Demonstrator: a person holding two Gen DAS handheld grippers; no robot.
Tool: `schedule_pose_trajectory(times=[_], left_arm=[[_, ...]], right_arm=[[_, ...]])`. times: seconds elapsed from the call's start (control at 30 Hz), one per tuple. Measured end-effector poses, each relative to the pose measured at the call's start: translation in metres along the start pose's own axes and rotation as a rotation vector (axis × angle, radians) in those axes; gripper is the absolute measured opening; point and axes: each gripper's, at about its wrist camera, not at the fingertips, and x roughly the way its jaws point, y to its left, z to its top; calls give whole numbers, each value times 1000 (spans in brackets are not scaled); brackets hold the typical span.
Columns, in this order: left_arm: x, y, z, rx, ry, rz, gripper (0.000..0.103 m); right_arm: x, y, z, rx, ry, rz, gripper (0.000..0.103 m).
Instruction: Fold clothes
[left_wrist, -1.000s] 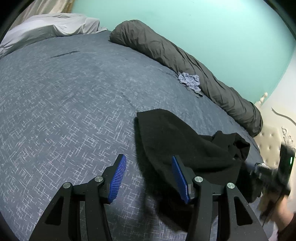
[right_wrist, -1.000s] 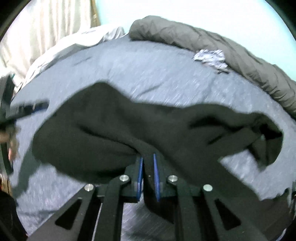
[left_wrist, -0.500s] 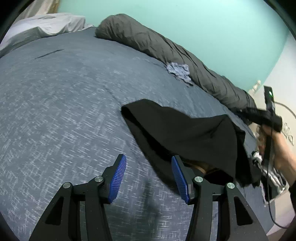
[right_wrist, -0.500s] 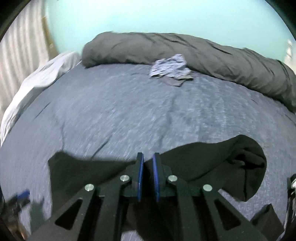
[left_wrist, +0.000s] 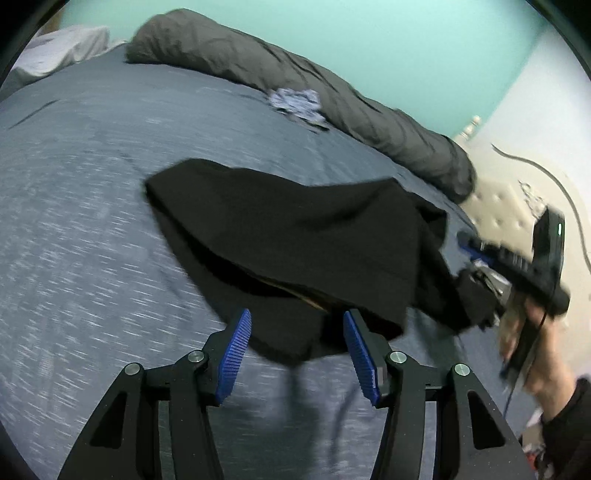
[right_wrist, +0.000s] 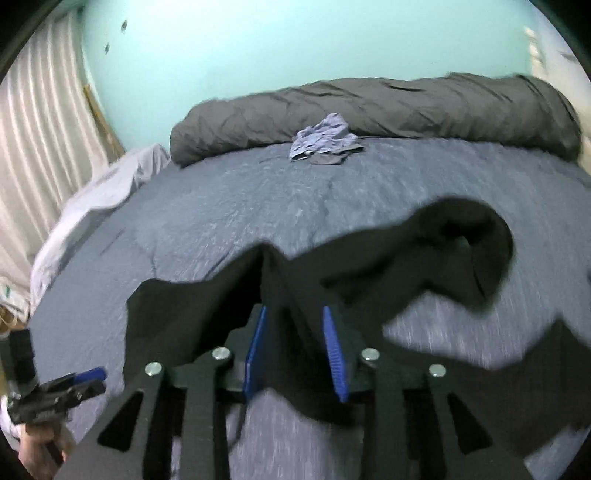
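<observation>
A black garment (left_wrist: 295, 236) lies rumpled on the blue-grey bed cover (left_wrist: 92, 221), partly folded over itself. My left gripper (left_wrist: 297, 325) is open, its blue pads either side of the garment's near edge, holding nothing. My right gripper (right_wrist: 295, 321) is open with black cloth still lying between its blue pads (right_wrist: 334, 347); the garment (right_wrist: 461, 251) spreads out ahead of it. The right gripper also shows in the left wrist view (left_wrist: 517, 258), held in a hand at the garment's right end. The left gripper shows at the lower left of the right wrist view (right_wrist: 88, 380).
A rolled dark grey duvet (right_wrist: 369, 110) lies along the far side of the bed against the teal wall. A small crumpled blue-patterned garment (right_wrist: 325, 140) sits in front of it. A pale pillow (right_wrist: 110, 184) lies at the left, and a tufted headboard (left_wrist: 509, 206) at the right.
My right gripper has opened; it was shut on the black garment before. The garment has dropped onto the bed, folded over. My left gripper has moved closer to its near edge.
</observation>
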Motion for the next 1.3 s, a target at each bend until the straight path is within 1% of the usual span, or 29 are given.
schedule_pose_trajectory(times=[0.07,0.17,0.2,0.27,0.4,0.53,0.6,0.77,0.97,1.03,1.1,1.13,1.17,1.2,1.3], left_arm=[[6,-16,-5,27,20,-15,62],[15,-35,-9,42,38,-37,62],[17,-39,-9,41,35,-41,62],[18,-48,-9,45,13,-27,62],[35,-56,-12,35,47,-25,62],[52,-58,-17,17,85,-14,62],[56,-60,-17,27,81,7,62],[63,-61,-15,35,61,37,62],[68,-61,-14,36,42,22,62],[70,-61,-13,35,39,24,56],[73,-63,-12,53,38,37,34],[74,-64,-12,68,39,42,28],[75,-64,-11,81,39,46,16],[75,-64,-10,90,38,48,7],[68,-66,-6,121,14,72,5]], right_arm=[[-10,-13,-26,57,-5,-11,38],[-23,-33,-61,140,-4,-26,38],[-25,-39,-69,166,2,-31,38],[-29,-48,-83,207,7,-52,38],[-39,-52,-96,216,-18,-28,44],[-44,-50,-106,192,-40,11,45],[-46,-51,-111,189,-53,30,45],[-38,-57,-116,234,-40,81,45],[-31,-60,-119,263,-21,91,45],[-31,-63,-120,272,-25,91,45],[-32,-65,-119,280,-30,93,45],[-33,-66,-119,284,-33,94,45],[-33,-67,-118,286,-35,94,45],[-34,-67,-118,287,-38,94,45],[-33,-68,-117,287,-36,99,45]])
